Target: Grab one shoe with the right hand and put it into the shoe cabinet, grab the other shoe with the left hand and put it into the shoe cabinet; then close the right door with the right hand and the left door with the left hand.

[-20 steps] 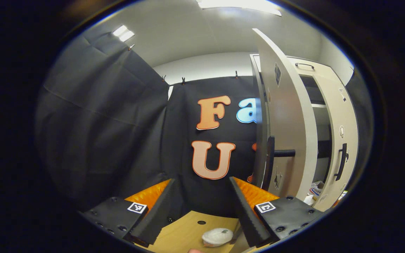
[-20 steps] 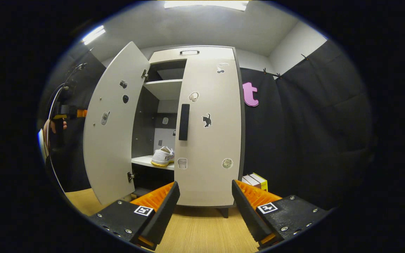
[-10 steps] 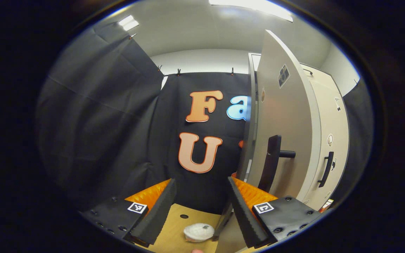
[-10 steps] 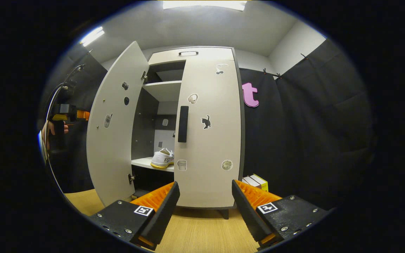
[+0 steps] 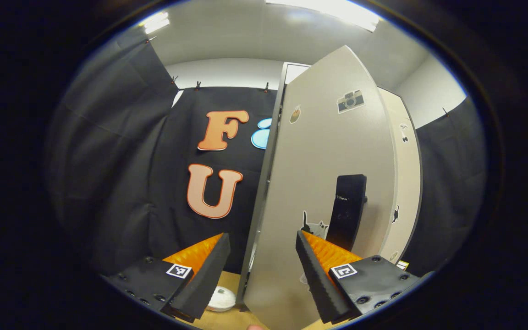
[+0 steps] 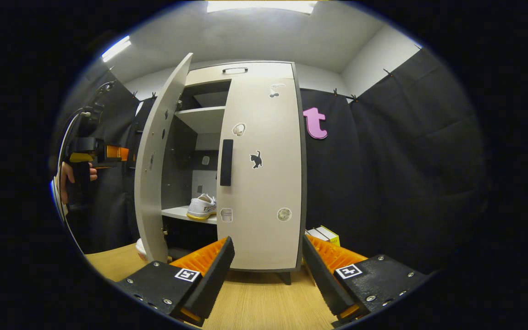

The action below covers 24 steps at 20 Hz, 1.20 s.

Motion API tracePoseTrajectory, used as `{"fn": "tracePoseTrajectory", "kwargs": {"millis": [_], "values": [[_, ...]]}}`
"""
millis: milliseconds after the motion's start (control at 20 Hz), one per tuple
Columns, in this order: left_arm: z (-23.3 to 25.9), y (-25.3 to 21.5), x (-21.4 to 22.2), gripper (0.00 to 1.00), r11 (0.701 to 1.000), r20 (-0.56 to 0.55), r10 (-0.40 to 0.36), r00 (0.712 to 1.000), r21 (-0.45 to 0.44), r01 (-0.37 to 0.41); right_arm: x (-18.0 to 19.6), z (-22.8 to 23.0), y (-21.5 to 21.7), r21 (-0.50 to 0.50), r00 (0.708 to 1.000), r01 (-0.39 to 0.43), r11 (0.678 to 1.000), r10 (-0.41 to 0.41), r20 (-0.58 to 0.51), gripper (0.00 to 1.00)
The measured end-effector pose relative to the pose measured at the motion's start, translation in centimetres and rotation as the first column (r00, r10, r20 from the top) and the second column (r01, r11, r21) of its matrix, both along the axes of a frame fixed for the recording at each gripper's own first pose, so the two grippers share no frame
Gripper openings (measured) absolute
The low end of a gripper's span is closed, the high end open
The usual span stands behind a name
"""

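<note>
- Facing the shoe cabinet [image 6: 250, 73] from the front, your right gripper [image 6: 266, 270] hangs low above the wooden floor [image 6: 264, 307], its fingers apart with nothing between them.
- Right door [image 6: 264, 174] lies flat against the cabinet front, shut; its dark handle [image 6: 226, 162] sits on the inner edge, with a cat sticker [image 6: 256, 159] just beside it.
- Left door [image 6: 156, 169] stands partly open, edge toward you in the right gripper view, leaving a gap onto the shelves.
- One white shoe [image 6: 201, 207] with a yellowish sole rests on the middle shelf [image 6: 177, 212], seen through that gap. You cannot tell from here where the second shoe lies.
- A small white object [image 6: 140, 247] sits on the floor beside the foot of the left door.
- Boxes [image 6: 322, 234] stand on the floor just right of the cabinet.
- Your left gripper [image 6: 108, 152] shows far left in the right gripper view, held by a hand [image 6: 67, 176], outside the left door.
- In the left gripper view, the left gripper [image 5: 259, 270] has its fingers apart, and the outer face of the left door [image 5: 328, 183] stands right ahead of them. You cannot tell whether the right finger [image 5: 312, 270] touches the panel; the black handle [image 5: 346, 211] lies just past it.
- A camera sticker [image 5: 349, 100] marks the upper door face.
</note>
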<state>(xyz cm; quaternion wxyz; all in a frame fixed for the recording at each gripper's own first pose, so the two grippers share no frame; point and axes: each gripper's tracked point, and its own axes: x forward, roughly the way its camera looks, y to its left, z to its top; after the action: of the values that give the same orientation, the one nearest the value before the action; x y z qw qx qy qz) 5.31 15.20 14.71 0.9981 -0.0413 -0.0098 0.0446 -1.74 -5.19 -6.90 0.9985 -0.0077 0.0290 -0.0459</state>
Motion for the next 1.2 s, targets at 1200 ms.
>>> {"fn": "tracePoseTrajectory", "kwargs": {"millis": [1200], "values": [[-3.1,-11.6,6.8,0.94,0.973,-0.062,-0.23,0.971,-0.037,0.228,-0.1,0.1,-2.1,-0.029,0.997,0.069,0.997,-0.069,-0.018,0.92]]}}
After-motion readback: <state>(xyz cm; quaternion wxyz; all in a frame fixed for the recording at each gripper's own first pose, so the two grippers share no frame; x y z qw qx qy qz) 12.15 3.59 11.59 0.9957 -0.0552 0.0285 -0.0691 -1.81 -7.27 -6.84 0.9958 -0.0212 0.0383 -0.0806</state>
